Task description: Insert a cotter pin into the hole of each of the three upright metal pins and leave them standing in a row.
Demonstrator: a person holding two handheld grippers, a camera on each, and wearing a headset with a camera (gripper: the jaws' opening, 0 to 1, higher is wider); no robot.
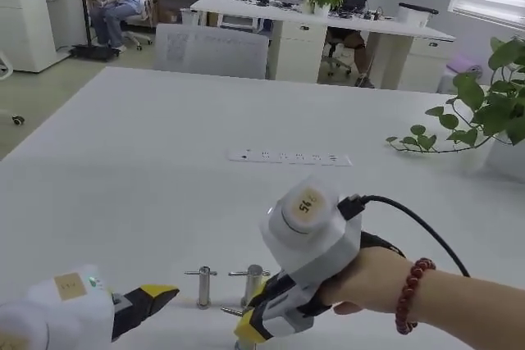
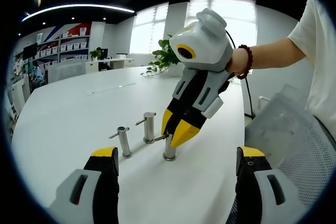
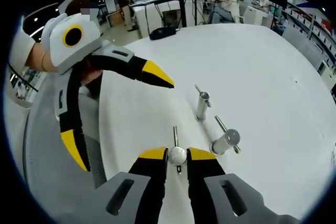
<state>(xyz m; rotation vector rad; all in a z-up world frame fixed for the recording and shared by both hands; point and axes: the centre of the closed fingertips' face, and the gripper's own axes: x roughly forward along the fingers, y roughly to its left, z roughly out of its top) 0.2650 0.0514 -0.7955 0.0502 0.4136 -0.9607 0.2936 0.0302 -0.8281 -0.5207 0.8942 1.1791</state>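
Note:
Three upright metal pins stand in a row near the table's front edge, each with a thin cotter pin through its hole. In the left gripper view they are the far pin (image 2: 124, 141), the middle pin (image 2: 149, 127) and the near pin (image 2: 169, 149). My right gripper (image 3: 177, 156) is shut on the near pin's head (image 3: 177, 155), whose cotter pin (image 3: 175, 136) sticks out both sides. In the head view the right gripper (image 1: 250, 329) hides that pin; the other pins (image 1: 202, 284) (image 1: 253, 280) show. My left gripper (image 2: 176, 154) is open and holds nothing, a short way from the row.
A white power strip (image 1: 289, 157) lies mid-table. A potted plant (image 1: 484, 112) stands at the right edge, and a grey chair (image 1: 212, 51) at the far side. A mesh chair (image 2: 294, 135) is close to the table's near edge. People sit at desks in the background.

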